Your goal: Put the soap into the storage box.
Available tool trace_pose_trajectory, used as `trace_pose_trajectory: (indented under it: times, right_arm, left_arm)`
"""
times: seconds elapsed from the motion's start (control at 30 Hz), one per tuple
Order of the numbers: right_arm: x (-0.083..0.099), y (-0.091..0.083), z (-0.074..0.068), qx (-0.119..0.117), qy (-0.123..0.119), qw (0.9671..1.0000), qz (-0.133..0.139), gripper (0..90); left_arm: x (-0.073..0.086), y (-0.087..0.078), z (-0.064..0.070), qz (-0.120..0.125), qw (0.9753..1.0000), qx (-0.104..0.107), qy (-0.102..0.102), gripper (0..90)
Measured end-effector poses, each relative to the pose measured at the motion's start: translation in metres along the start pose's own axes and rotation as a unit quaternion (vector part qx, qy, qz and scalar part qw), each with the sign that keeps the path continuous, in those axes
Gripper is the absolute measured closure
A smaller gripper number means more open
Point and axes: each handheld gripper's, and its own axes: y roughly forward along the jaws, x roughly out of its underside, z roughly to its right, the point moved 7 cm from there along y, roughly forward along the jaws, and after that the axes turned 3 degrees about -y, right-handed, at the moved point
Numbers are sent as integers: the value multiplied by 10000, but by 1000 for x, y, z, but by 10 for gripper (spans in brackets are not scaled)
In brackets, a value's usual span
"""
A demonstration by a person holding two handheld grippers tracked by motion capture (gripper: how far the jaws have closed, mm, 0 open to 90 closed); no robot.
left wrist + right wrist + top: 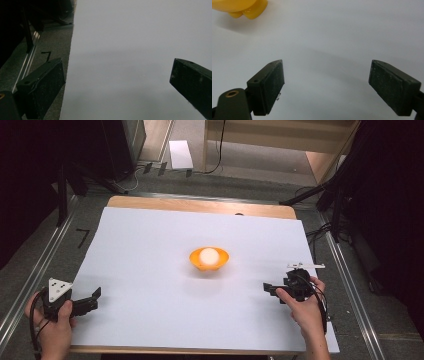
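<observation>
- Orange bowl (209, 259) w/ white ball (208, 254) inside sits mid-sheet on white table cover (150, 270).
- Left gripper (92, 301): near-left corner, jaws spread wide, nothing between; well apart from bowl.
- Right gripper (270, 289): near-right, jaws spread, empty, aimed toward bowl (242, 7).
- Step, prob.: start pose, approach not begun.
- Next: right reaches in to bowl, needs alignment on rim or ball before closing.

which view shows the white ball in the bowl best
The high view: the white ball sits whole inside the orange bowl at mid-table. The right gripper view catches just an edge of the bowl at top left, without the ball. The left gripper view faces bare white sheet.
</observation>
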Motion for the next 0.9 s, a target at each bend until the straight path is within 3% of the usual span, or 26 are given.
trace_pose_trajectory:
  times: [0.57,0.77,0.9]
  right_arm:
    - [30,-14,32,140,217,9996,96,141]
    - [42,-22,43,-31,230,9992,332,141]
    - [53,-27,52,5,219,9988,437,140]
  left_arm:
    - [0,0,0,2,10000,8,-10,3]
    - [0,0,0,2,10000,8,-8,3]
    - [0,0,0,2,10000,14,-12,3]
